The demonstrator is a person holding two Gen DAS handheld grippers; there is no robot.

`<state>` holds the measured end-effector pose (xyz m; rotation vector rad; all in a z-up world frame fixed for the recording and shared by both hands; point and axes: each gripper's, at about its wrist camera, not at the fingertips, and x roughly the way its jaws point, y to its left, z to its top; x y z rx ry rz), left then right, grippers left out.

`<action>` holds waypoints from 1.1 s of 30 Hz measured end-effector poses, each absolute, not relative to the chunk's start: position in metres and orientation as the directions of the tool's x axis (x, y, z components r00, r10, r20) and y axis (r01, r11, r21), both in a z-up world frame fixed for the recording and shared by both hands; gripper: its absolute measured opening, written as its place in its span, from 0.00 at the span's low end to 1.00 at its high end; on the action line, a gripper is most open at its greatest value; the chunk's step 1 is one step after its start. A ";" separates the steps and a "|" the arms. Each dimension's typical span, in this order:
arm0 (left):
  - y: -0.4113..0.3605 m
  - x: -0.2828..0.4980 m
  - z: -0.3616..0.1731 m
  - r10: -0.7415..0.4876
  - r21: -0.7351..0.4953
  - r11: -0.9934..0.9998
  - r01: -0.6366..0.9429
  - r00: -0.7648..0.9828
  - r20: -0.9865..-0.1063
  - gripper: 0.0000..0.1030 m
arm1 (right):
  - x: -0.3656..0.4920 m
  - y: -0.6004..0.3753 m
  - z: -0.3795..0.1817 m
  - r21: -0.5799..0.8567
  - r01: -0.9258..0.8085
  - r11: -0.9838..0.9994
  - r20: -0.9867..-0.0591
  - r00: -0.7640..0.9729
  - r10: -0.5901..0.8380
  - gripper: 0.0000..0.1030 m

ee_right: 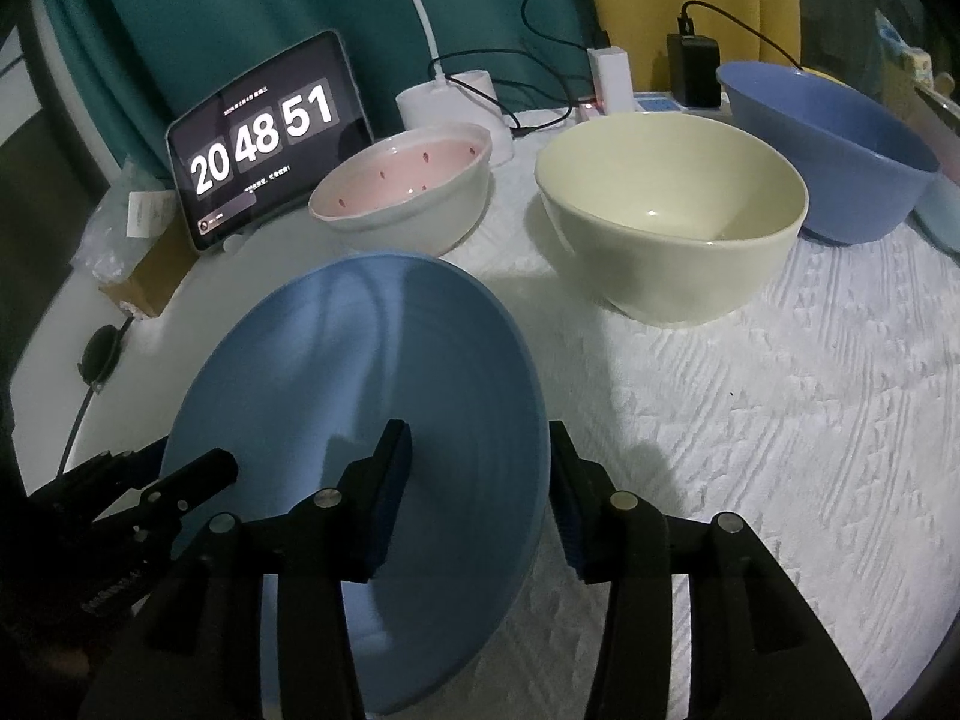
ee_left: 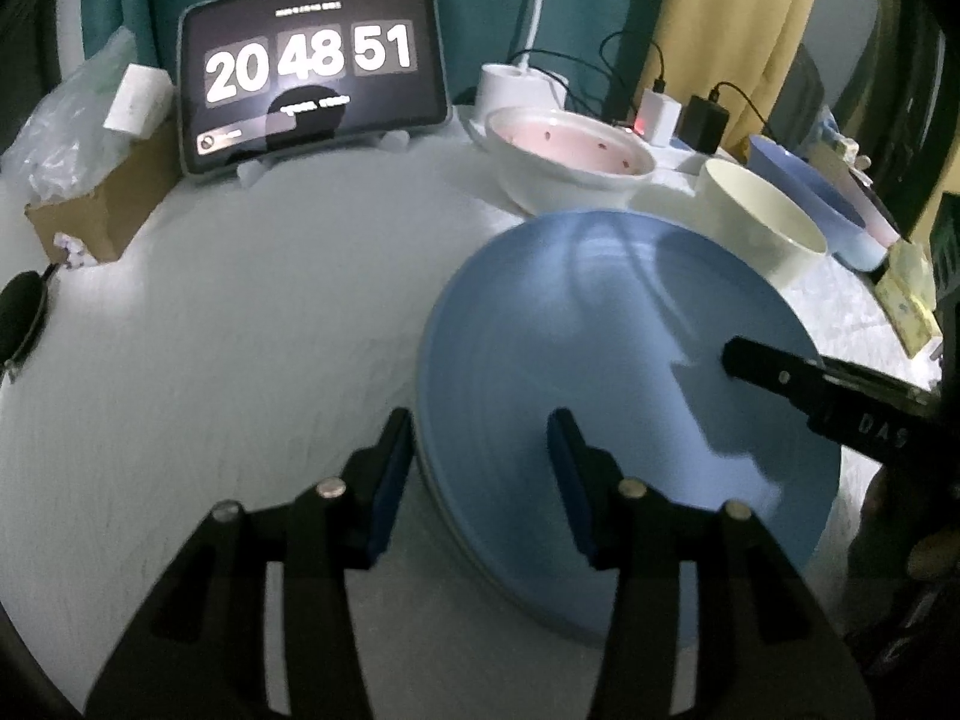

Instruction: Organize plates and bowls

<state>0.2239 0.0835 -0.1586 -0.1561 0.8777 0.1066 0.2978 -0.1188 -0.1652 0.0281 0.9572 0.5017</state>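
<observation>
A blue plate (ee_left: 600, 372) (ee_right: 372, 372) lies on the white table (ee_left: 240, 330). My left gripper (ee_left: 480, 426) stands open astride the plate's left rim, one finger over the plate and one over the cloth. My right gripper (ee_right: 480, 432) stands open astride the right rim, its outer finger close to the edge. Each gripper also shows in the other view: the left gripper (ee_right: 222, 462) and the right gripper (ee_left: 738, 354). Behind the plate stand a white bowl with a pink inside (ee_right: 408, 180), a cream bowl (ee_right: 672, 228) and a blue bowl (ee_right: 834, 138).
A tablet showing a clock (ee_left: 312, 84) leans at the back, with a cardboard box (ee_left: 102, 204) and plastic bag to its left. A white lamp base (ee_right: 450, 102), chargers (ee_right: 690, 72) and cables sit behind the bowls. A textured white cloth (ee_right: 780, 420) covers the table's right side.
</observation>
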 end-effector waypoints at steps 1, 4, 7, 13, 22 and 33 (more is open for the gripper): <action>0.082 0.221 -0.155 0.038 -0.086 0.984 -0.159 0.647 -0.762 0.47 | 0.298 -0.119 -0.165 0.239 -0.396 0.887 -0.775 0.473 0.419 0.45; 0.078 0.217 -0.147 0.049 -0.076 0.985 -0.155 0.674 -0.738 0.49 | 0.295 -0.123 -0.163 0.232 -0.390 0.891 -0.776 0.478 0.412 0.46; 0.074 0.213 -0.136 0.049 -0.078 0.986 -0.148 0.703 -0.710 0.53 | 0.291 -0.129 -0.159 0.233 -0.388 0.892 -0.769 0.488 0.413 0.46; 0.055 0.209 -0.119 0.041 -0.066 0.991 -0.114 0.740 -0.671 0.54 | 0.283 -0.147 -0.146 0.232 -0.377 0.897 -0.746 0.523 0.413 0.46; 0.015 0.213 -0.106 -0.020 -0.075 0.996 -0.038 0.763 -0.646 0.54 | 0.274 -0.186 -0.129 0.219 -0.340 0.914 -0.723 0.572 0.386 0.46; -0.045 0.232 -0.094 -0.094 -0.072 0.995 0.062 0.763 -0.639 0.54 | 0.272 -0.240 -0.115 0.222 -0.276 0.935 -0.696 0.627 0.350 0.46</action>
